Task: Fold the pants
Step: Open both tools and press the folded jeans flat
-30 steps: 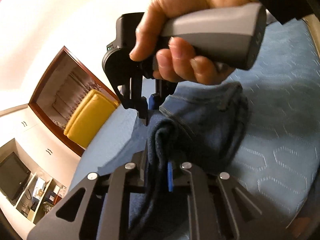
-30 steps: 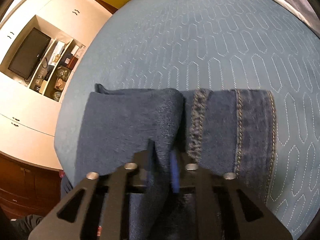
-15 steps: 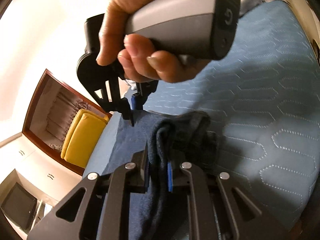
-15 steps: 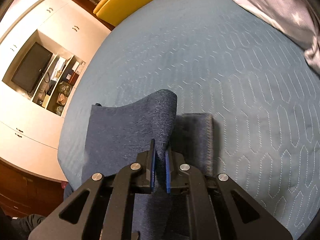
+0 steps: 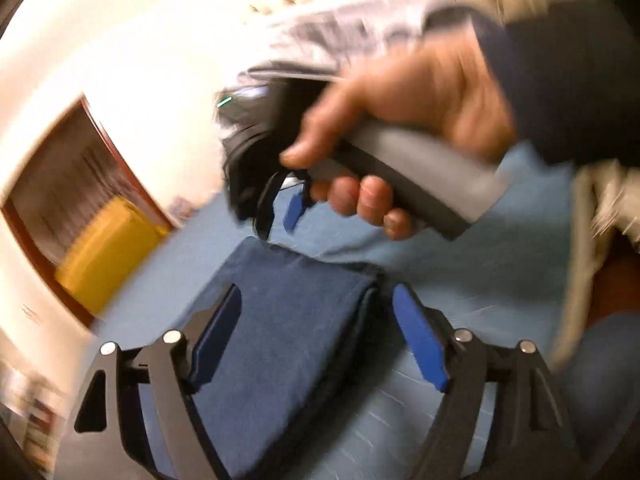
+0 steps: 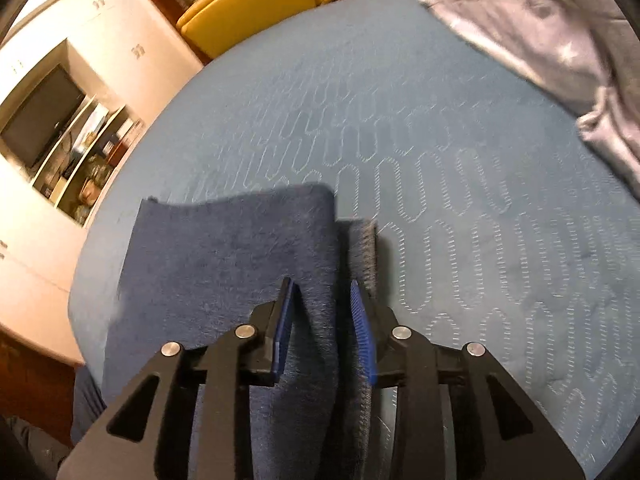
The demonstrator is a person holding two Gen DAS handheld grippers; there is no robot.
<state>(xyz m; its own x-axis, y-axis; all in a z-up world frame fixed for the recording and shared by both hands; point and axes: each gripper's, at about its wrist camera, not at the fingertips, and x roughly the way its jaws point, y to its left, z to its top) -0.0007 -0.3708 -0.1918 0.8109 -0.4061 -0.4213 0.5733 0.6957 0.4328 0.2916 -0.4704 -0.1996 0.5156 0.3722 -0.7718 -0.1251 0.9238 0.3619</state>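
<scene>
The dark blue pants (image 5: 288, 344) lie folded in a flat rectangle on the blue quilted bed (image 5: 472, 280). My left gripper (image 5: 316, 296) hovers over their right edge. Its jaws are opening wide, and the blue pads (image 5: 216, 336) touch nothing. This view is blurred. Beyond the pants a hand (image 5: 404, 92) holds my right gripper (image 5: 280, 220) just above the far edge. In the right wrist view, my right gripper (image 6: 321, 284) is opening. The folded edge of the pants (image 6: 224, 256) runs between its pads (image 6: 362, 320), which stand off the cloth.
A crumpled grey blanket (image 6: 560, 40) lies at the far right of the bed (image 6: 440, 120). A yellow chair (image 6: 248, 0) stands past the far edge. Wall shelves with a dark screen (image 6: 40, 120) are to the left, beyond the bed's left edge.
Both grippers were shut on a raised fold of the pants. Now both have let go and spread, and the cloth has dropped flat. My left gripper has lifted and turned.
</scene>
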